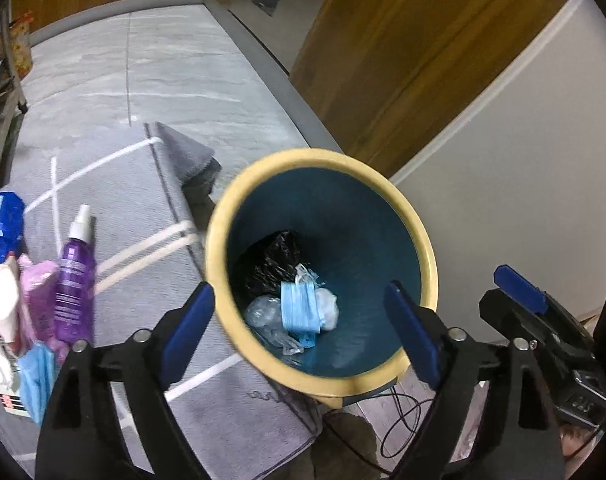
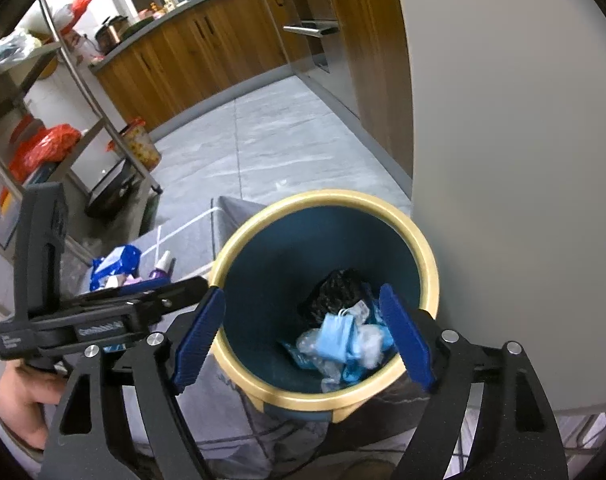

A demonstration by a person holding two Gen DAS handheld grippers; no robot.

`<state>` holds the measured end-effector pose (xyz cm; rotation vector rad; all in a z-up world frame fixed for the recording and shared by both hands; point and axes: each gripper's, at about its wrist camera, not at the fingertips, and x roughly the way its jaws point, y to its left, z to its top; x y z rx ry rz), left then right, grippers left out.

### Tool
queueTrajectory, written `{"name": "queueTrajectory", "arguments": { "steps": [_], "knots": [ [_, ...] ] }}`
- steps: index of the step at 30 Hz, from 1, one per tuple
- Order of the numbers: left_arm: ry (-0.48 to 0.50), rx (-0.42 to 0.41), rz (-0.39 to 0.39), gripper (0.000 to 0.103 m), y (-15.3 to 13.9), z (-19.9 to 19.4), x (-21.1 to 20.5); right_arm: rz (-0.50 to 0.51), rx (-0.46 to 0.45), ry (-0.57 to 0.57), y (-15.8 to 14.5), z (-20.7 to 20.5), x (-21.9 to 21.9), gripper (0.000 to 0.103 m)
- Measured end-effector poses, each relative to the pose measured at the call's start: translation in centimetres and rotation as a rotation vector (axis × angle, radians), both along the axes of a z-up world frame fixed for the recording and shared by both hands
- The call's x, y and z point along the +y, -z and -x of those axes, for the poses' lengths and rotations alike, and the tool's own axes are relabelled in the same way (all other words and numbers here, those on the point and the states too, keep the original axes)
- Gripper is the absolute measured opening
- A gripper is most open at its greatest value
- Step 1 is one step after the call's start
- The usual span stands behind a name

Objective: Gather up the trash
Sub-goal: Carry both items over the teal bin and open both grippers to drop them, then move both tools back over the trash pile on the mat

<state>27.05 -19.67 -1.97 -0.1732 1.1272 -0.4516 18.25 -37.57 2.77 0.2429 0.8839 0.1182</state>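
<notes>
A: Left wrist view. Left tool [image 1: 303, 328] is released, jaws wide, nothing between the pads. It hangs over the bin [image 1: 427, 264], which has a cream rim and a teal inside.

B: What's in the bin?

A: A black bag [image 1: 273, 256] at the far side of the bottom, a blue face mask [image 1: 299, 308] on top of clear plastic wrap [image 1: 263, 312], and a white wad [image 1: 328, 304] just right of the mask. All of it lies loose at the bottom.

B: Anything outside it?

A: Left of the bin, on the grey rug [image 1: 143, 200]: a purple spray bottle [image 1: 75, 280], a blue packet [image 1: 1, 228], and another blue mask [image 1: 37, 372] at the near left edge. The right tool shows at the right edge; from here I cannot tell how its jaws stand.

B: Right wrist view?

A: Right tool [image 2: 303, 338] is released too, with empty jaws spread over the near part of the bin [image 2: 429, 280]. Same contents: black bag [image 2: 337, 286] far, blue mask [image 2: 337, 332] in the middle, clear wrap [image 2: 309, 340] beside it.

B: Left tool from there?

A: It crosses in from the left, a hand [image 2: 19, 396] on its grip at the near left. The blue packet [image 2: 115, 260] and spray bottle [image 2: 163, 266] lie behind it on the rug. The bin stands on the floor, close to a white wall [image 2: 523, 160] on the right.
</notes>
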Motion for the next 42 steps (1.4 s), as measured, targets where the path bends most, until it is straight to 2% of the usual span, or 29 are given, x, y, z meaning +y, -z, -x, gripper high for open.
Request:
{"name": "queueTrajectory", "arguments": {
  "steps": [2, 5, 15, 24, 36, 42],
  "knots": [
    [-0.016, -0.019, -0.014, 0.094, -0.6, 0.0, 0.8, -0.006, 0.0, -0.001, 0.0, -0.1, 0.2, 0.087],
    [-0.042, -0.06, -0.037, 0.097, -1.8, 0.4, 2.3, -0.016, -0.001, 0.002, 0.0, -0.4, 0.8, 0.093],
    [-0.096, -0.123, -0.107, 0.097, -4.1, 2.2, 8.5, 0.013, -0.006, -0.048, -0.1, -1.3, 4.1, 0.096],
    [-0.153, -0.118, -0.125, 0.097, -4.1, 3.1, 13.9, 0.037, -0.003, -0.15, 0.0, -2.0, 8.7, 0.096],
    [-0.331, -0.078, -0.104, 0.097, -4.5, 3.0, 24.2, 0.078, 0.022, -0.331, -0.2, -2.9, 16.7, 0.096],
    [-0.358, -0.067, -0.148, 0.097, -4.9, 1.4, 27.5, 0.09, 0.052, -0.415, -0.2, -3.6, 20.1, 0.096]
  ]
}}
